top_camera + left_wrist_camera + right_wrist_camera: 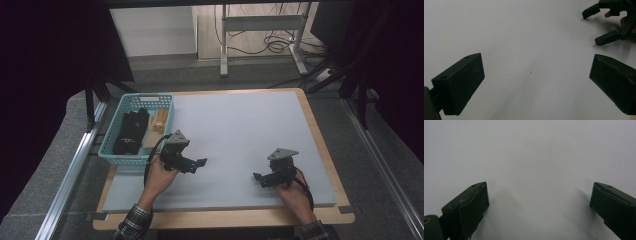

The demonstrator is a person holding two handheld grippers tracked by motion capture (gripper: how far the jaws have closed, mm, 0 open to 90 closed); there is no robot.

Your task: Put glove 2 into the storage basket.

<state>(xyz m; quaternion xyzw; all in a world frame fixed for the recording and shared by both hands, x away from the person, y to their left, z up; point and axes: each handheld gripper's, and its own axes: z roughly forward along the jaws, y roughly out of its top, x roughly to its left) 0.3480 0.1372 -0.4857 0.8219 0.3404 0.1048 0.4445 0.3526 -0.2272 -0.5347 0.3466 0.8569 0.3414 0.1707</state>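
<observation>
The left gripper (200,162) is held just right of the basket (113,150), above the grey mat (240,130); its jaws are spread wide with nothing between them. The right gripper (257,177) is held well to the right of the basket, near the mat's front edge, its jaws likewise spread wide and empty. In the left gripper view, the right gripper (596,26) is seen at the upper right. Black items (131,131) and a tan item (159,122) are contained in the basket, untouched by either gripper.
</observation>
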